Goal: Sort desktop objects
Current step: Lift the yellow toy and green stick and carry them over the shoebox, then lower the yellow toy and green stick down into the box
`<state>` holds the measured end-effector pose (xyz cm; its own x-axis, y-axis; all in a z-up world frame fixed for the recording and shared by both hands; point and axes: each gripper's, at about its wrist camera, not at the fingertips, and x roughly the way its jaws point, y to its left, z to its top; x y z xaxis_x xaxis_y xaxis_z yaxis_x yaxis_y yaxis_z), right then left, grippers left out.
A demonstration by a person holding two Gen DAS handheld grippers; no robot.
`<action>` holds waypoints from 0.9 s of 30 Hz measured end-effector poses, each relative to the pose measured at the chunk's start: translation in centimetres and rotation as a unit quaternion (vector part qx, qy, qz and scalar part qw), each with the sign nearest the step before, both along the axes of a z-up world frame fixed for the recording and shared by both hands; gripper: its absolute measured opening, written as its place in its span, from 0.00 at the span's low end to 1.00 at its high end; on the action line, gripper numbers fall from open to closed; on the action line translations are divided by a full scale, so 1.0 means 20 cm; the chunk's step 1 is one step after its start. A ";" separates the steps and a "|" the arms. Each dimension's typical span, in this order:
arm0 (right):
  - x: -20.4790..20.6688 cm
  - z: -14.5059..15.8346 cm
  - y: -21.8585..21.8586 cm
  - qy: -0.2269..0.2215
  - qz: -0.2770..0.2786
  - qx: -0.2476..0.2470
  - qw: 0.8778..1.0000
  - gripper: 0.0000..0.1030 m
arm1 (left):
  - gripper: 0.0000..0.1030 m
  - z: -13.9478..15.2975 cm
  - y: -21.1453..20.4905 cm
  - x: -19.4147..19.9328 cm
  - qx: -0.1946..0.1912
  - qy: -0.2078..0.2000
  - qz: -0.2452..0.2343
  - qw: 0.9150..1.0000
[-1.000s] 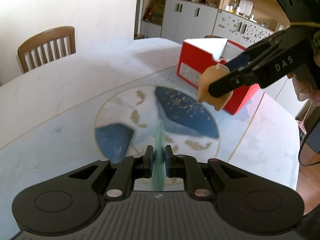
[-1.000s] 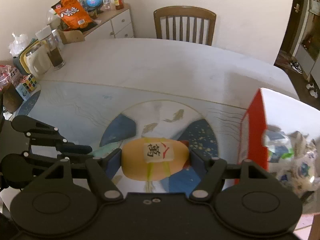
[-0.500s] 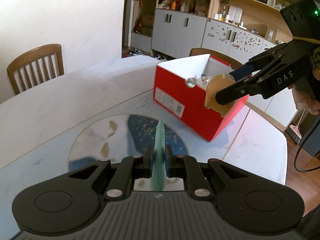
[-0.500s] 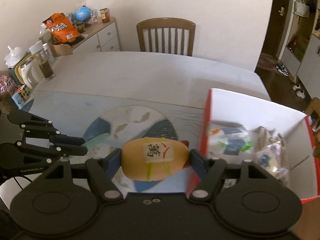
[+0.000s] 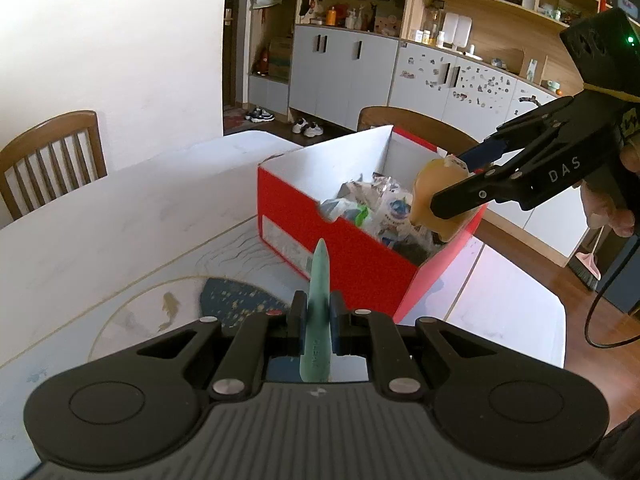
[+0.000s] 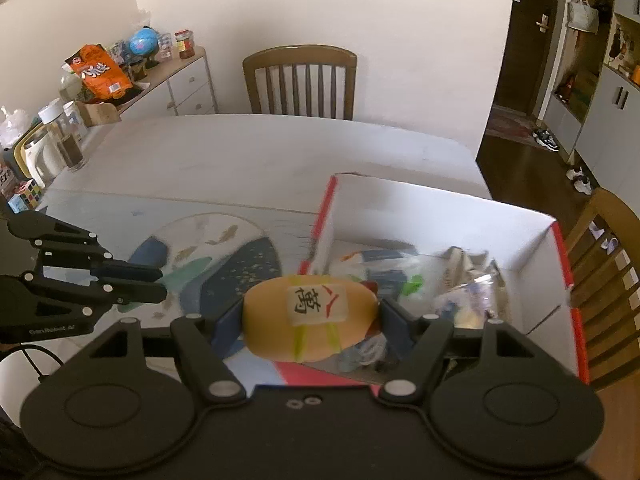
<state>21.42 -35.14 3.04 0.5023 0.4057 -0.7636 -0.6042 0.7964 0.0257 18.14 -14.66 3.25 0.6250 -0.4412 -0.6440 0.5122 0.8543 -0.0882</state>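
Observation:
My left gripper [image 5: 314, 314] is shut on a thin pale-green flat piece [image 5: 318, 304] that stands on edge and points toward the red box [image 5: 360, 264]. My right gripper [image 6: 310, 316] is shut on an orange oval toy [image 6: 310, 316] with a white label and yellow bands. In the left wrist view that toy [image 5: 436, 196] hangs over the box's near right corner. The box has white inner walls [image 6: 420, 216] and holds several crumpled wrappers and packets [image 5: 380, 208]. In the right wrist view the left gripper [image 6: 160, 284] hovers at the left over the table mat.
The white table [image 6: 260, 148] carries a mat with a round blue fish design [image 5: 224, 300]. Wooden chairs [image 6: 300, 80] stand at the far side and beside the box [image 6: 604, 240]. Jars, a kettle and snack bags [image 6: 96, 72] crowd the left sideboard. A hand [image 5: 612, 208] holds the right gripper.
Both grippers have travelled toward the red box and risen a little. The orange toy now hangs over the box's edge; the green piece has come closer to the box front.

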 end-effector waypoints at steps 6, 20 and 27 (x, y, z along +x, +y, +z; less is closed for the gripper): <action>0.07 0.01 -0.12 -0.002 -0.001 0.002 1.000 0.71 | 0.10 0.02 -0.11 0.06 0.002 -0.003 0.000 1.000; 0.23 -0.02 -0.37 0.002 -0.007 0.000 1.000 0.71 | 0.10 0.07 -0.37 0.23 0.015 -0.015 -0.015 1.000; 0.30 -0.04 -0.46 0.004 -0.016 -0.007 1.000 0.71 | 0.10 0.07 -0.52 0.34 0.018 -0.016 -0.031 0.999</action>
<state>27.36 -44.37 2.15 0.5087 0.3795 -0.7728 -0.5787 0.8153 0.0195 24.93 -25.02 4.63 0.6174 -0.4562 -0.6408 0.5665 0.8231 -0.0403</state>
